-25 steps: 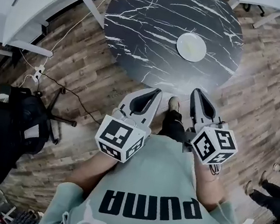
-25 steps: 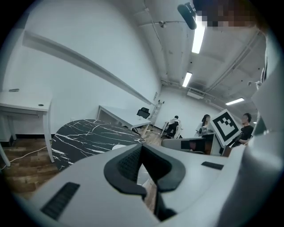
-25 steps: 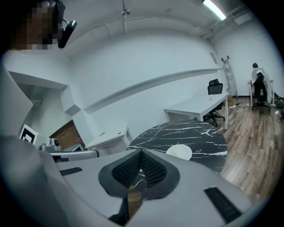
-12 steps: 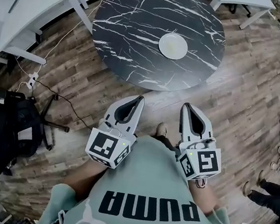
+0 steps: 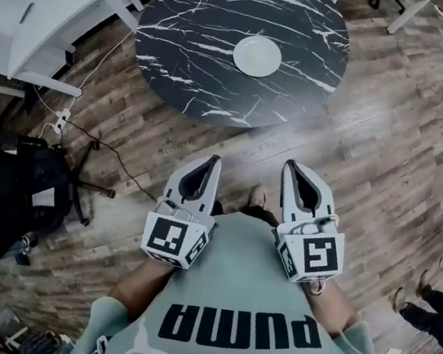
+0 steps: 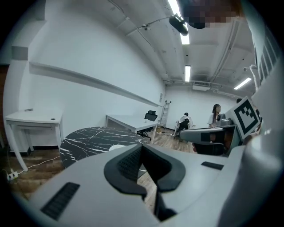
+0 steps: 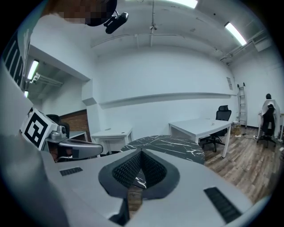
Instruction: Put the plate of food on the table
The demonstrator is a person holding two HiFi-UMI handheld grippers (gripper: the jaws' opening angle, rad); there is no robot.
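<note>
Left gripper (image 5: 210, 162) and right gripper (image 5: 291, 168) hung closed, empty. The plate (image 5: 257, 56) sat inside the table (image 5: 185, 35) edge; a jolt could shift it.

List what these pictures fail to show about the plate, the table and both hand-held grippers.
1. Food on the plate: too small and pale in the head view to tell.
2. Plate, gripper views: only a pale sliver behind the left hand-held gripper; wholly blocked by the right hand-held gripper.
3. Table: far edge cut off by the head view's top; base hidden under its top.
</note>
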